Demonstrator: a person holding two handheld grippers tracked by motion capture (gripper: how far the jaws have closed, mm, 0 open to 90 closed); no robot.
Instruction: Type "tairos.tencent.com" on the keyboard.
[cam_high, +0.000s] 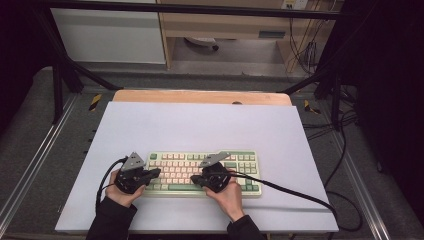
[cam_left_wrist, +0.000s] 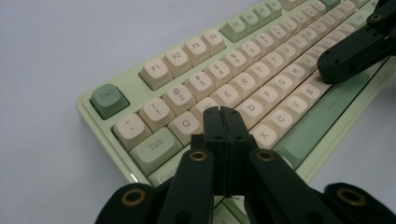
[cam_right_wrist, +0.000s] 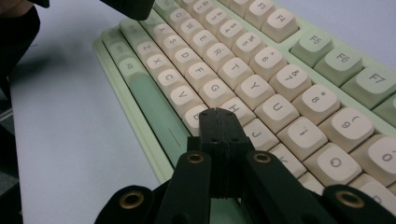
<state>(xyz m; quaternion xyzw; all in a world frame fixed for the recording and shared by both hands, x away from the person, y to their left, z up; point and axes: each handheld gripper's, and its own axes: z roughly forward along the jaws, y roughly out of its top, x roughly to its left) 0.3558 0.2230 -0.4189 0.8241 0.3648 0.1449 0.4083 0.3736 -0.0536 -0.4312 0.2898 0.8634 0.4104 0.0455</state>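
Observation:
A pale green keyboard (cam_high: 202, 172) with cream keys lies on the white table top, near its front edge. My left gripper (cam_high: 156, 173) is shut, its tip over the keyboard's left end. In the left gripper view the closed left gripper (cam_left_wrist: 222, 112) hangs above the A and S keys, with the keyboard (cam_left_wrist: 243, 79) stretching away to the right. My right gripper (cam_high: 195, 179) is shut too, pointing left over the middle keys. The right gripper view has my right gripper (cam_right_wrist: 218, 114) low over the N and B keys of the keyboard (cam_right_wrist: 261, 79). Neither holds anything.
The white table top (cam_high: 200, 125) has bare room behind and on both sides of the keyboard. A black cable (cam_high: 300, 195) trails from the right gripper off the table's right edge. Beyond the table stand a wooden edge (cam_high: 200, 96) and dark metal frame bars (cam_high: 65, 65).

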